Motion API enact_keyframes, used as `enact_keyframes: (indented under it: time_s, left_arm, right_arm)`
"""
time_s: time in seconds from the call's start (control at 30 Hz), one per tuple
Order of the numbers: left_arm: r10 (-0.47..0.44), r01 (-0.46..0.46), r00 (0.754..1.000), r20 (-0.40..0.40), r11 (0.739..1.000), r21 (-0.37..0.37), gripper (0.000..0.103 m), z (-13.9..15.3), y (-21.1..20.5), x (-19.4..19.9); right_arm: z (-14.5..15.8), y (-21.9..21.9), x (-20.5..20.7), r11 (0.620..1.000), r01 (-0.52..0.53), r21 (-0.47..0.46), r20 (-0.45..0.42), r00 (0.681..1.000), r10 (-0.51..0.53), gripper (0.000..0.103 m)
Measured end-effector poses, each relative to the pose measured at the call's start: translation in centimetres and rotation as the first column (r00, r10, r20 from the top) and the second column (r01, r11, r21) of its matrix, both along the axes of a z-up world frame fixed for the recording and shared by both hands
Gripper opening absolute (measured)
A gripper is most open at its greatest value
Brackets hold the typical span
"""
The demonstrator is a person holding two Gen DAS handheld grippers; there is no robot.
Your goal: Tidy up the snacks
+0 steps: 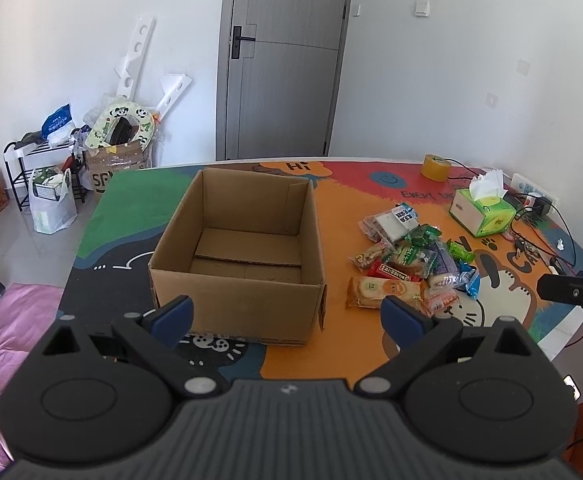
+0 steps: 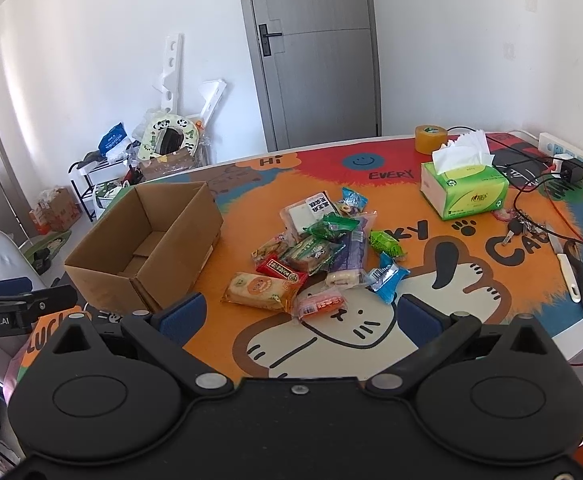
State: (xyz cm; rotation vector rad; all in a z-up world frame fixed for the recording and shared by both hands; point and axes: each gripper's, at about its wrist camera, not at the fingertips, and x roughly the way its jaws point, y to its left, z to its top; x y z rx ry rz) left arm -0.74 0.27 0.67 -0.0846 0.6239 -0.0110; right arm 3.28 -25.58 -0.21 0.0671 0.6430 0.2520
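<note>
White walls and a grey door back a desk [image 2: 471,264] covered by a bright cartoon mat. Left gripper [image 1: 287,314] hangs released, jaws spread wide, just short of the cardboard box [image 1: 239,240]; nothing sits between its pads. Right gripper [image 2: 299,314] is likewise spread and empty, poised over the near edge of the snack pile [image 2: 319,256]. Box stands upright, flaps folded in, interior bare apart from a loose cardboard insert: judged to be the receiving container, set beside the pile so transfers stay short. Snacks lie heaped in overlapping wrappers to the right of the box, apart from it; the orange biscuit pack [image 2: 261,290] lies nearest the right gripper and looks the easiest first pick. Beyond the pile: tissue box [image 2: 465,194], tape roll [image 2: 430,138], cables and a power strip [image 2: 567,152] at the far edge.
</note>
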Motion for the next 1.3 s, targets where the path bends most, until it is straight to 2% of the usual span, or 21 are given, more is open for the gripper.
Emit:
enact_keyframes:
  time_s: [1.1, 1.3]
  left_arm:
    - [0.008, -0.008, 1.0, -0.001, 1.0, 0.006, 0.099, 0.18, 0.08, 0.14]
    - [0.007, -0.007, 1.0, -0.001, 1.0, 0.008, 0.099, -0.24, -0.42, 0.57]
  right_arm:
    - [0.14, 0.47, -0.26, 1.0, -0.021, -0.02, 0.024, 0.999, 0.021, 0.103]
    - [-0.58, 0.74, 0.3, 0.999, -0.035, -0.022, 0.028, 0.999, 0.036, 0.103]
